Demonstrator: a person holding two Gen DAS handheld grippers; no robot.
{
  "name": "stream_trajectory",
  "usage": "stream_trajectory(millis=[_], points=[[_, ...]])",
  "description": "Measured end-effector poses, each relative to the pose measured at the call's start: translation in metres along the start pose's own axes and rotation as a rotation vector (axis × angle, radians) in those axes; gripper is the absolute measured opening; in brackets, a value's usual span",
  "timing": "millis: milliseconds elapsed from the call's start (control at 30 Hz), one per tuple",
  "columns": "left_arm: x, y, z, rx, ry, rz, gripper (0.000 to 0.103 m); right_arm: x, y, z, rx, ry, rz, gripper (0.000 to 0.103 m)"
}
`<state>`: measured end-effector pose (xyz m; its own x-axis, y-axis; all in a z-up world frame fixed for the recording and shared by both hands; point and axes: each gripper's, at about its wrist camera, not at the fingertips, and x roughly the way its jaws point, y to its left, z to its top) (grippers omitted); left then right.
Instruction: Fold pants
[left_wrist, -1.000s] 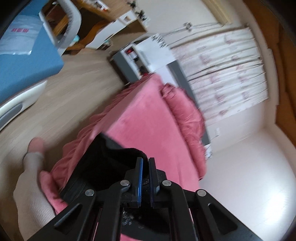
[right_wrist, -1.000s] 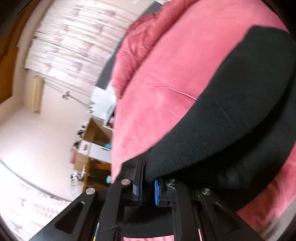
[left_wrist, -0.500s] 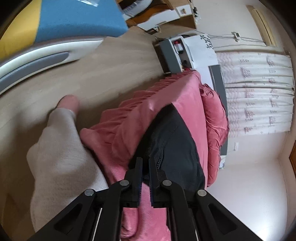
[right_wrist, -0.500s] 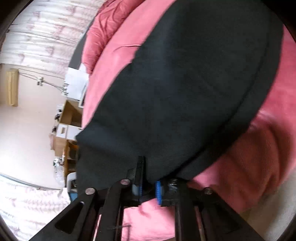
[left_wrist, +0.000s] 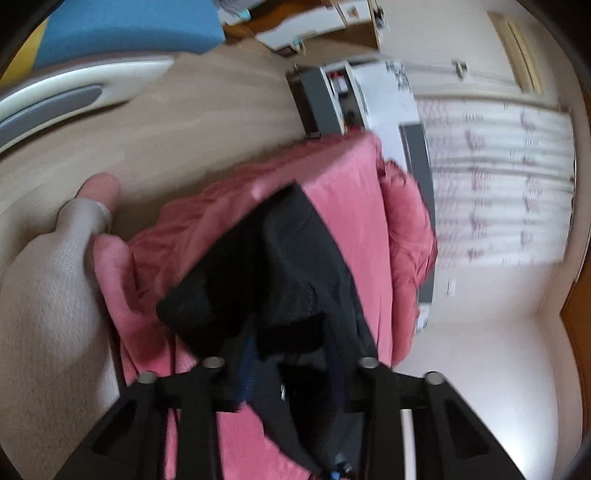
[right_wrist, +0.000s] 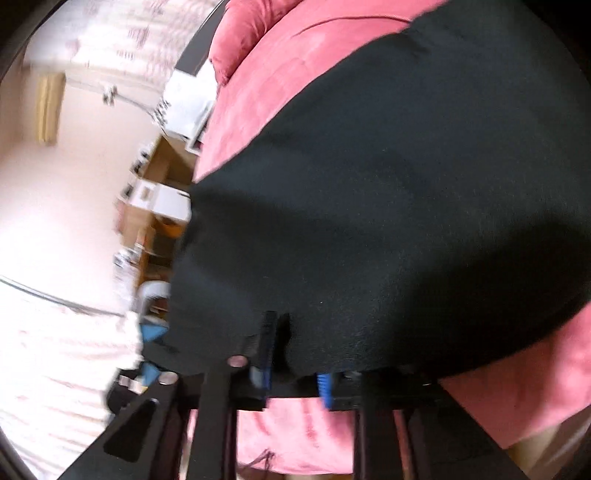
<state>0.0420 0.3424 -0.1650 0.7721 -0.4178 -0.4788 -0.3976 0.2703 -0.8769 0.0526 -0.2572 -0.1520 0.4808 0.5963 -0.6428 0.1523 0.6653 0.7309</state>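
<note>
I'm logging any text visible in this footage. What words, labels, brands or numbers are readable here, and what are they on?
None can be read.
White box beside the bed: dark marks on its top edge, too blurred to read.
Curtain: reddish pattern marks, blurred, not legible as text.
Black pants: no label or print showing.
Pink bedspread: no text.

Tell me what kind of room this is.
Probably a bedroom: black pants lie on a bed with pink bedding, beside a curtained window and wooden furniture.
</note>
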Motion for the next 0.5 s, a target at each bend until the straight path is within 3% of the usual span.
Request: stream_trajectory(millis=[100,333,433,500], points=[[-0.011,-0.002,0.009,0.01,-0.032,0.004,0.009,0.003,0.002,0.001,0.042,0.004,0.022,0.011],[-0.049,-0.029,0.024,0.103,-0.07,-0.124,0.006,-0.037,0.025,0.008,0.086,-0.067,0.198,0.01],[-0.051,-0.024,0.02,0.175,-0.053,-0.07,0.006,-0.026,0.017,-0.001,0.081,-0.016,0.144,0.01],[-0.043,-0.004,0.02,0.136,-0.035,-0.019,0.006,-0.008,0.004,-0.012,0.104,0.038,0.102,0.01]])
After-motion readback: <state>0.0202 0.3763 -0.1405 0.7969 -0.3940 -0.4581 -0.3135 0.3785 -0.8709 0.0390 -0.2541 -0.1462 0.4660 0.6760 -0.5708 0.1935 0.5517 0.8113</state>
